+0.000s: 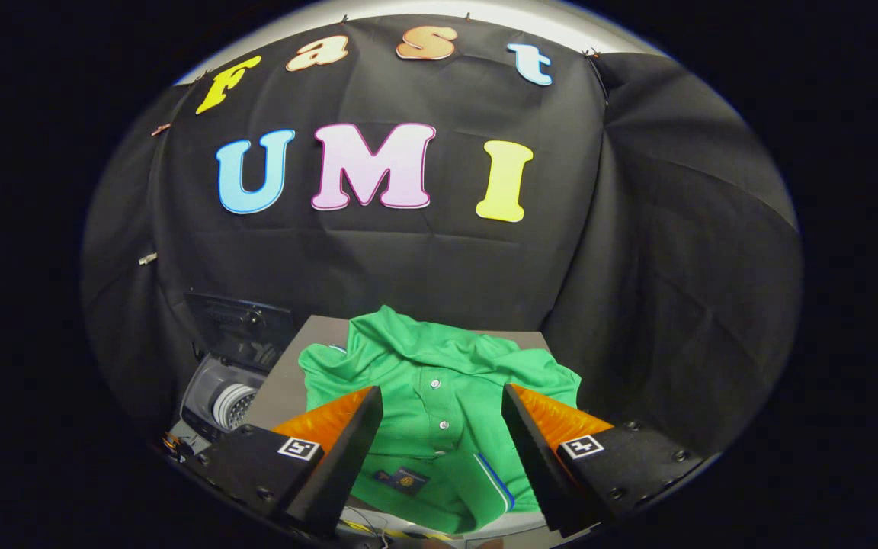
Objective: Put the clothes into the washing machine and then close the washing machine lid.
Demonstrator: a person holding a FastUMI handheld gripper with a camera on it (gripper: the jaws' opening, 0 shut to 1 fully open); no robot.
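Behind everything you see the black cloth wall (424,259) of the booth, hanging in soft folds. In front of it stands the bench (279,385), with a grey top. To the left of the bench, lower down, sits the washing machine (222,396). Its lid (237,324) is up, and you can look down into the round drum (232,404) with little holes in it. On the bench lies the green shirt (439,381). It covers most of the bench top and is a bit bunched up. The collar end points away from you, toward the wall. Small buttons (434,383) run down the middle of it. A blue and white stripe (496,476) runs along one folded edge close to you, and a small dark badge (402,479) sits near it on the left. Your tool (443,408) is wide open. Its two fingers (347,427) stand well apart, with the middle of the shirt showing between them. The fingers hold nothing. You cannot tell if the tips touch the cloth or just hang over it.
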